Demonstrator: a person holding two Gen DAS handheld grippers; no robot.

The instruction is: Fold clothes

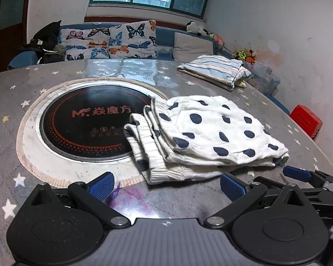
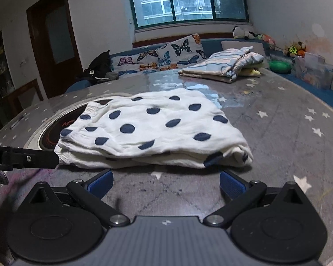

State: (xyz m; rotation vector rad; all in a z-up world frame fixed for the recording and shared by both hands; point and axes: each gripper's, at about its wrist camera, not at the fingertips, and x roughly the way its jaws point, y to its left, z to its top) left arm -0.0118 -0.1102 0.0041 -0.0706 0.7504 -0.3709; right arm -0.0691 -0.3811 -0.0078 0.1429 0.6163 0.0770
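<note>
A white garment with dark blue dots (image 1: 202, 137) lies folded in several layers on the grey star-patterned table (image 1: 33, 84), partly over the round black cooktop (image 1: 88, 119). It also shows in the right wrist view (image 2: 157, 128). My left gripper (image 1: 166, 187) is open and empty, just short of the garment's near edge. My right gripper (image 2: 165, 184) is open and empty, just short of the garment's near side. The right gripper's fingers (image 1: 299, 174) show at the right of the left wrist view. The left gripper's finger (image 2: 28, 157) shows at the left of the right wrist view.
A folded striped garment (image 1: 215, 68) lies at the table's far right, also in the right wrist view (image 2: 224, 65). A red box (image 1: 306, 122) sits beyond the right edge. A sofa with butterfly cushions (image 1: 113, 42) and a clear storage box (image 2: 315, 71) stand behind.
</note>
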